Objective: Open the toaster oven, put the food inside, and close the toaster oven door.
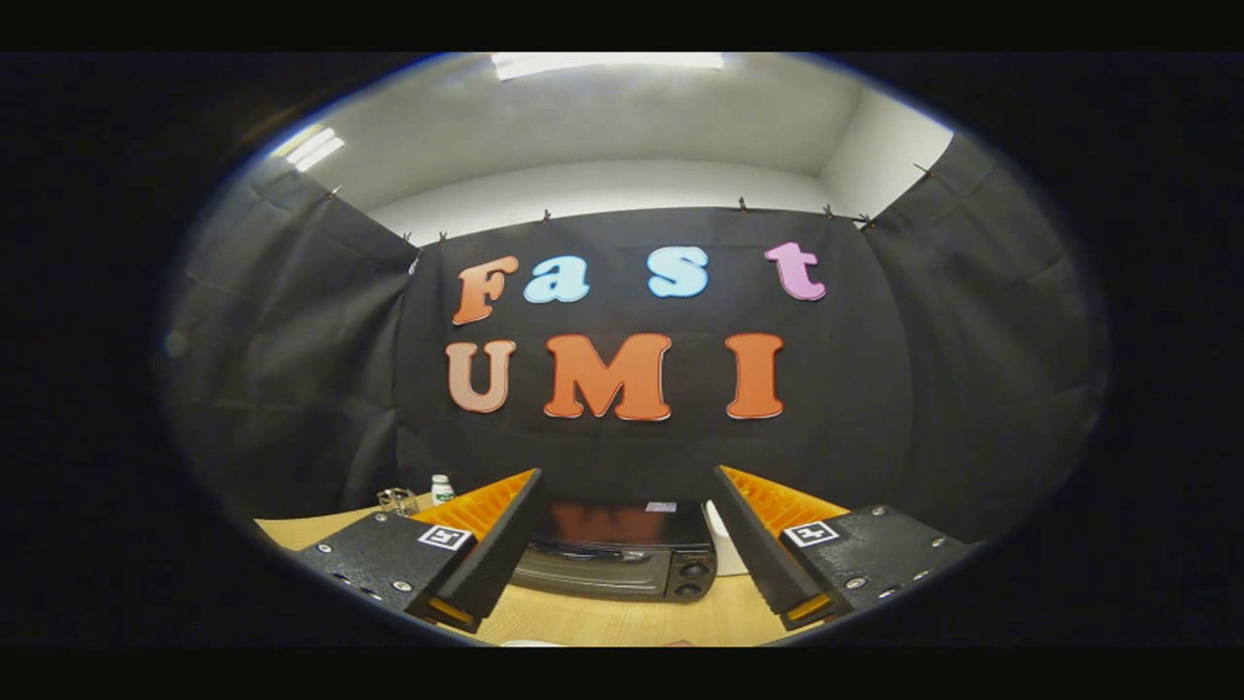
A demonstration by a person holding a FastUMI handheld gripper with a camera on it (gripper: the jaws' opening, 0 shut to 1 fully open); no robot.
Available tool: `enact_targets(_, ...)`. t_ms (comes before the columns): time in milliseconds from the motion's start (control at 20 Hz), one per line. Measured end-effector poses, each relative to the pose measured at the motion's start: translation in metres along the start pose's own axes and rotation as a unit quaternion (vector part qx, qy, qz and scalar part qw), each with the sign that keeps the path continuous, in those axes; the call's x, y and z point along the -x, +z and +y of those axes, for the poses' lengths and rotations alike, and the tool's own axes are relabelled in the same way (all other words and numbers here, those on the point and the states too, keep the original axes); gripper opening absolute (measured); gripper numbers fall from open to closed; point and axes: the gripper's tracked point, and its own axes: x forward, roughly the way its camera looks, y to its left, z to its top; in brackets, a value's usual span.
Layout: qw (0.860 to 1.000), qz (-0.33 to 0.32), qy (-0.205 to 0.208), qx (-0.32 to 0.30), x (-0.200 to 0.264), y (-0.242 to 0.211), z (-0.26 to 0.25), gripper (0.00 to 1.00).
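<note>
Work had not visibly begun: the toaster oven [622, 559] sat on the wooden table [622, 617] with its door up and shut, well beyond the gripper [622, 544], whose 2 fingers stood wide apart holding nothing. Opening, loading and closing all remained, by my judgement. Its front faced the fingers, its long axis running crosswise between them; a small bottle [442, 488] stood off past the left finger.

A light wooden table [603, 617] carries a black toaster oven [622, 554] with its door closed, a small white bottle with a green cap [442, 488] and a clear wire-like object [397, 500] further back.

The gripper [627, 486] holds its fingers wide apart above the table.
</note>
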Motion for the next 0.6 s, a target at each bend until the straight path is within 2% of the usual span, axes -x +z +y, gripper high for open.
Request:
enact_targets(350,0.998,0.047,0.036,-0.01,-0.057,-0.061,0.041,1.0)
enact_targets(600,0.995,0.096,0.032,-0.008,-0.093,-0.112,0.056,1.0)
